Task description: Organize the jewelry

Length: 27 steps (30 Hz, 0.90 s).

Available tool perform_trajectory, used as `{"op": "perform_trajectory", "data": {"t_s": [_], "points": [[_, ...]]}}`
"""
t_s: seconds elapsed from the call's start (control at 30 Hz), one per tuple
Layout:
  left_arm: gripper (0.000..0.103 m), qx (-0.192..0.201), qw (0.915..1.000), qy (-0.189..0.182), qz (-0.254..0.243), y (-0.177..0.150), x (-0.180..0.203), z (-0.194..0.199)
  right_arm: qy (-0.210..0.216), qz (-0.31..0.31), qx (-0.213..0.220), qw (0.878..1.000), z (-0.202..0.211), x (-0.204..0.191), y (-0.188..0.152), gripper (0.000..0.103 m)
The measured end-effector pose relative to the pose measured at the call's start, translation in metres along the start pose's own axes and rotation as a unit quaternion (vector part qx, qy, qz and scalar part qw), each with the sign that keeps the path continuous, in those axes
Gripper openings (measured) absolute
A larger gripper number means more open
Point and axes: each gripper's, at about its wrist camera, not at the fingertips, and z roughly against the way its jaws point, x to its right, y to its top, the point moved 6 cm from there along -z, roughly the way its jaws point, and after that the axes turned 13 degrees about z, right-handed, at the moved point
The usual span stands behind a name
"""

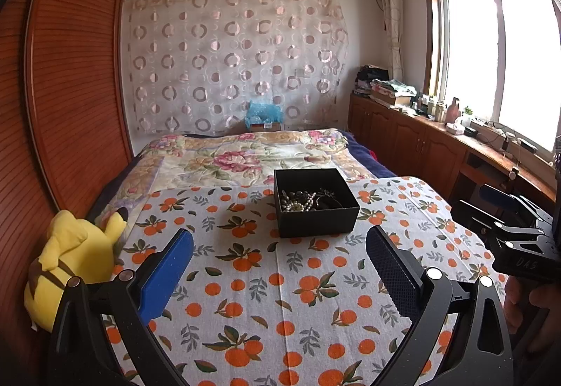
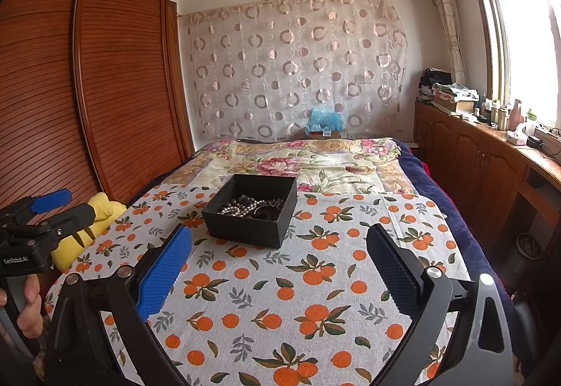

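A black box point(image 1: 316, 203) is being kept on an orange-print cloth point(image 1: 280, 280) spread over the bed point(image 1: 245, 154), its lid off. Inside it, a tangle of jewelry point(image 1: 306, 200) is being held: a pearl strand mixed with dark beads and chains, heaped toward one side. The left tool point(image 1: 279, 272) is being held released above the cloth, nothing between its blue pads, short of the box. The right tool point(image 2: 279, 272) is likewise being held released and apart from the box. A yellow plush toy point(image 1: 75, 259) is being propped at the bed's left edge.
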Motion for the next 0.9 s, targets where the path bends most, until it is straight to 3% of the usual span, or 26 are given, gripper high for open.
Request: {"op": "perform_trajectory", "data": {"t_s": [0.9], "points": [[0.095, 0.011, 0.9999, 0.002, -0.002, 0.005, 0.016, 0.006, 0.0, 0.0, 0.0, 1.0, 0.0, 0.0, 0.0, 0.1]]}}
